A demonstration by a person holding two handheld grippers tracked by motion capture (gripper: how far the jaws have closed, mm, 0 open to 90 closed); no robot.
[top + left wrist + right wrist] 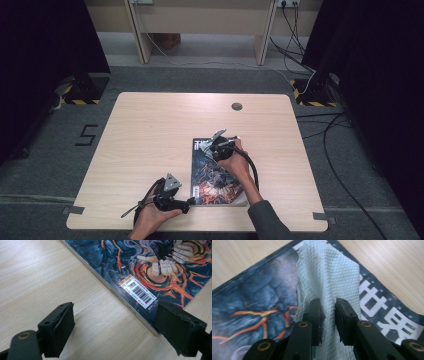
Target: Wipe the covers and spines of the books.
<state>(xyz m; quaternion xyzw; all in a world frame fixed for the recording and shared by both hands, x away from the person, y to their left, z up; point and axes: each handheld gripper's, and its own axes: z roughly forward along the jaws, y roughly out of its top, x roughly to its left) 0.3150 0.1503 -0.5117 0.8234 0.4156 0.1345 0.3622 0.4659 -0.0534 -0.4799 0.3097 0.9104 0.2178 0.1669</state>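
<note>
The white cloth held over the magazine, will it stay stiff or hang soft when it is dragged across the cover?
The white cloth probably hangs soft: it folds and drapes where the right tool pinches it. It looks thin and light, with a quilted weave. On the glossy magazine it would likely slide easily.

a magazine (216,172) lies flat on the bench (150,145), toward its near right part. a cloth (327,277) rests on the magazine's far end, pinched in the right tool (220,145). the left tool (167,197) sits just left of the magazine's near corner.
</note>
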